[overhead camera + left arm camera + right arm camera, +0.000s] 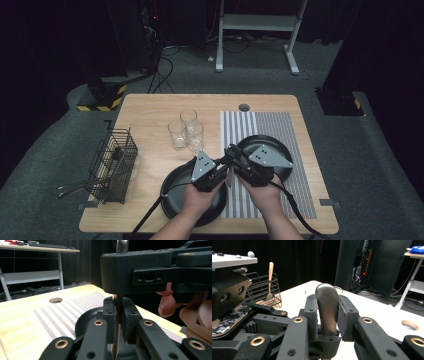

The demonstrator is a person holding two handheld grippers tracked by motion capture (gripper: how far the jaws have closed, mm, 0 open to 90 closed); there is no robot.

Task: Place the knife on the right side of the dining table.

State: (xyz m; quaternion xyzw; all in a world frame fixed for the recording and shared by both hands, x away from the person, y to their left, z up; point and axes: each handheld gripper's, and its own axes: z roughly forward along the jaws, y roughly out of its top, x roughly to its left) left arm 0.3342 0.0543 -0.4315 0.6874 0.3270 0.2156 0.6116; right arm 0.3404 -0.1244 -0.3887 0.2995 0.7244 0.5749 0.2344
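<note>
In the high view, a metal utensil [229, 172] is held between the left gripper [223, 165] and the right gripper [235, 156], above the gap between two black plates [172, 195] near the desk's [150, 107] front edge. Three glasses [186, 130] stand behind; a wire basket [112, 165] sits at the left edge.

In the left gripper view, the jaws are clamped on the thin utensil [117, 315] (edge-on), the other gripper crowding in above.

In the right gripper view, the pads [310, 315] are pressed on its rounded handle [326, 310]; no earlier picture is at hand.
</note>
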